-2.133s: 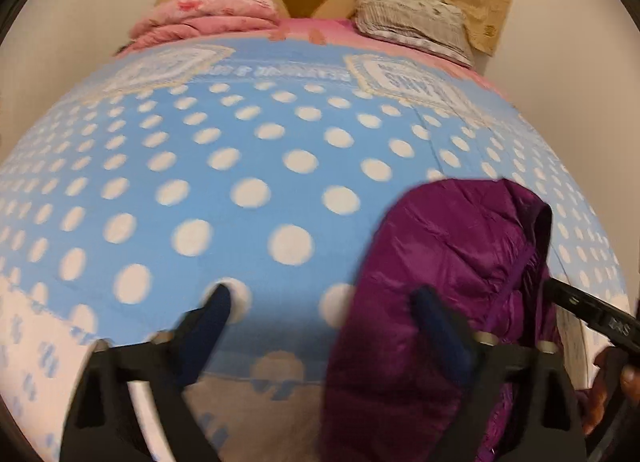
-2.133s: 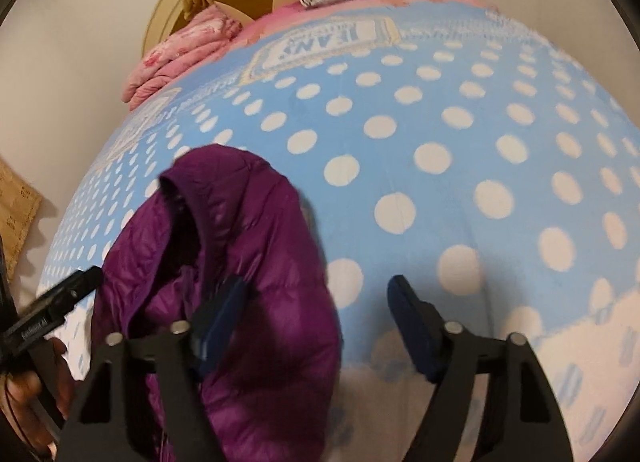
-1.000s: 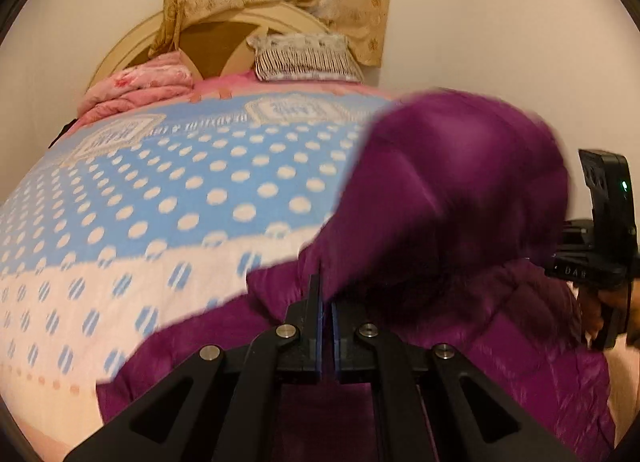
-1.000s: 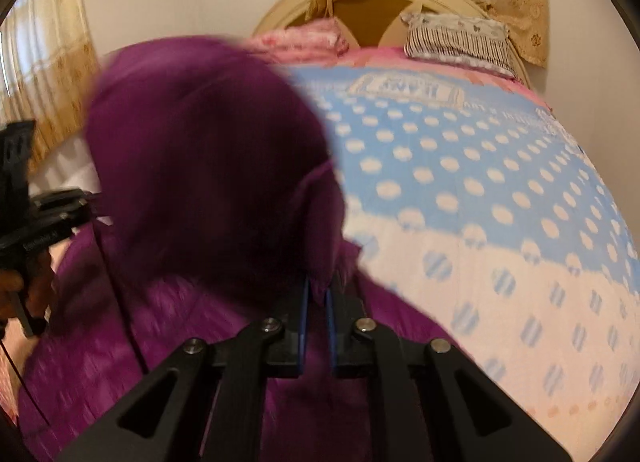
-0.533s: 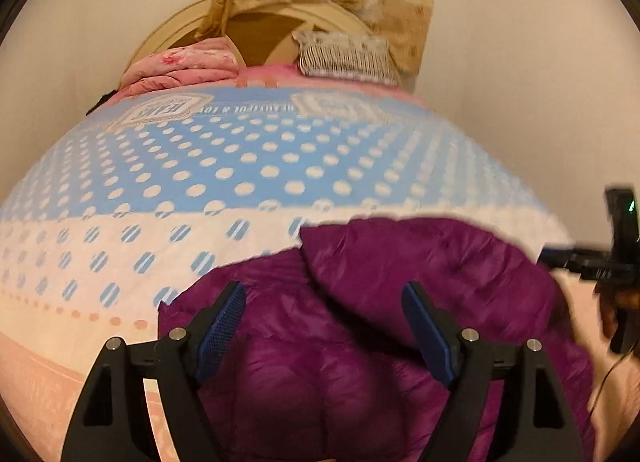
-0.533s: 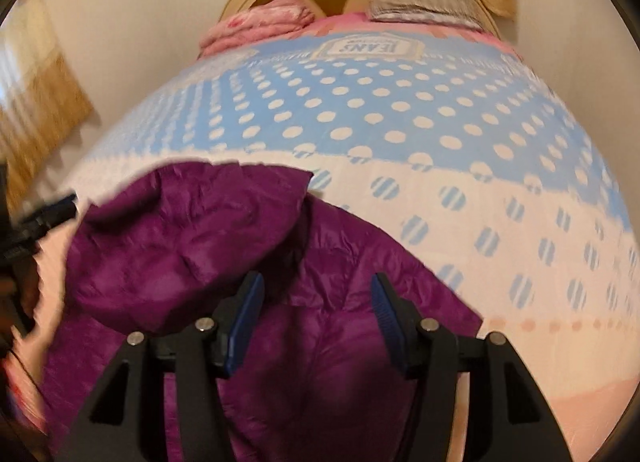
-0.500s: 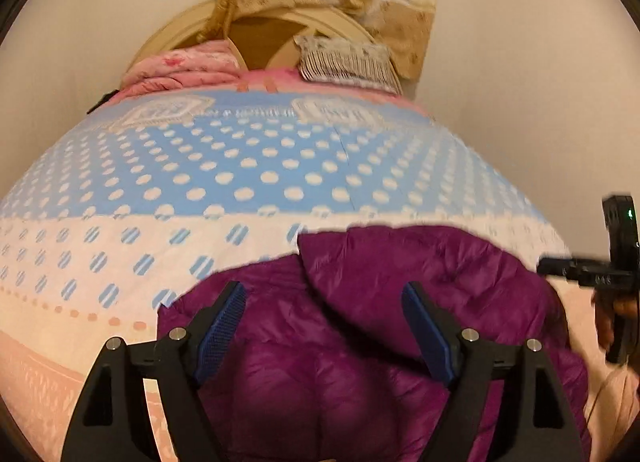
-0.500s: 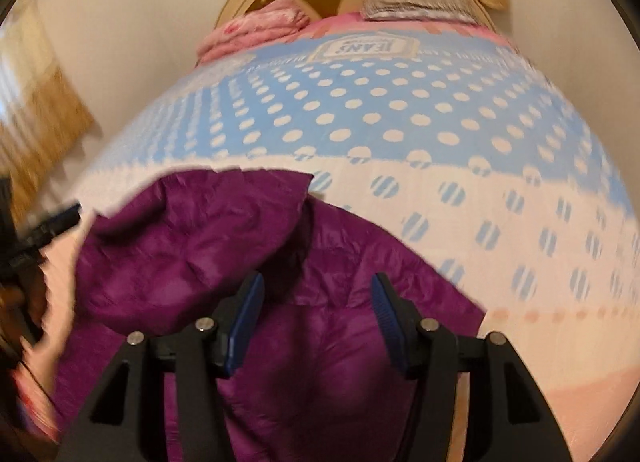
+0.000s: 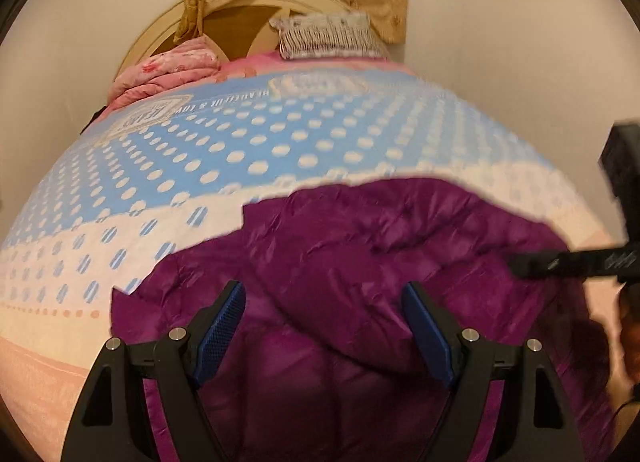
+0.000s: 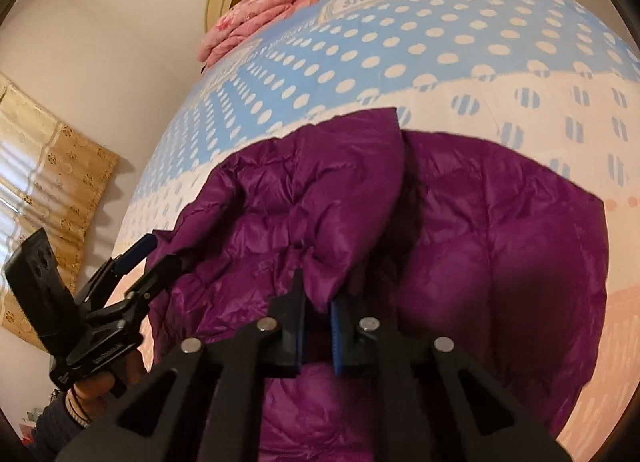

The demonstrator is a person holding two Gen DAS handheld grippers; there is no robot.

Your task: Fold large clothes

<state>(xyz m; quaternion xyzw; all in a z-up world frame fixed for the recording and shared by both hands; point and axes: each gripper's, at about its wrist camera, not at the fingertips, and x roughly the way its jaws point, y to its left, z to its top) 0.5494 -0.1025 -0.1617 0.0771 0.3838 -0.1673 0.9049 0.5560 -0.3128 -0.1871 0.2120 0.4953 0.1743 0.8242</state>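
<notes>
**Right gripper closing on jacket fold, left gripper wide and empty**

Right gripper: jaws closing, nearly together, with a bunched fold of the purple puffer jacket between the pads. Rest of the jacket spreads ahead of it and to its right on the polka-dot bedspread.

Left gripper: jaws wide apart, hovering above the jacket, nothing pinched. In the right wrist view it sits off to the left at the jacket's edge, hand on its grip.

Beyond the jacket: pink quilt and striped pillow at the headboard.
</notes>
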